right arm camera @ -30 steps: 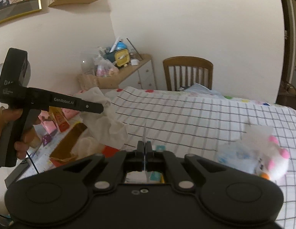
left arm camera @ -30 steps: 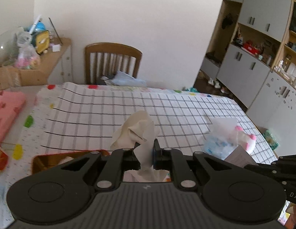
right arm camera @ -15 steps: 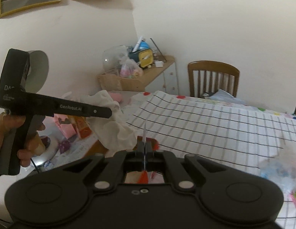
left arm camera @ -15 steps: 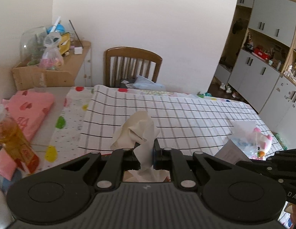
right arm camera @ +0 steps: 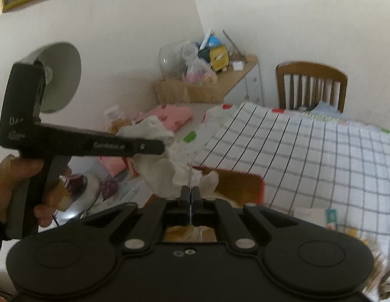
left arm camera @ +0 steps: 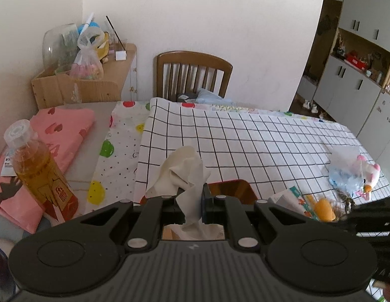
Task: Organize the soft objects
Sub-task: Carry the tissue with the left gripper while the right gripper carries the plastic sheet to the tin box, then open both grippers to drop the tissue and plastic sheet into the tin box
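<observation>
My left gripper [left arm camera: 191,196] is shut on a crumpled white cloth [left arm camera: 182,173] and holds it in the air above a brown box [left arm camera: 232,188] at the near table edge. The cloth also shows in the right wrist view [right arm camera: 164,166], hanging from the left gripper's fingers [right arm camera: 149,148]. My right gripper [right arm camera: 190,196] is shut with only a thin strip of something between its tips, just above the same box [right arm camera: 240,186]. A pink plush toy in a clear bag [left arm camera: 353,173] lies at the table's right.
A checked tablecloth [left arm camera: 245,143] covers the table. A bottle of amber liquid [left arm camera: 38,173] and a folded pink cloth [left arm camera: 61,130] are at the left. A wooden chair [left arm camera: 192,75] stands behind. An orange item and a card packet [left arm camera: 318,206] lie at the near right.
Both grippers have swung left and drawn back, the left still holding the white cloth. The bottle and pink cloth came into the left view. The plush toy left the right view.
</observation>
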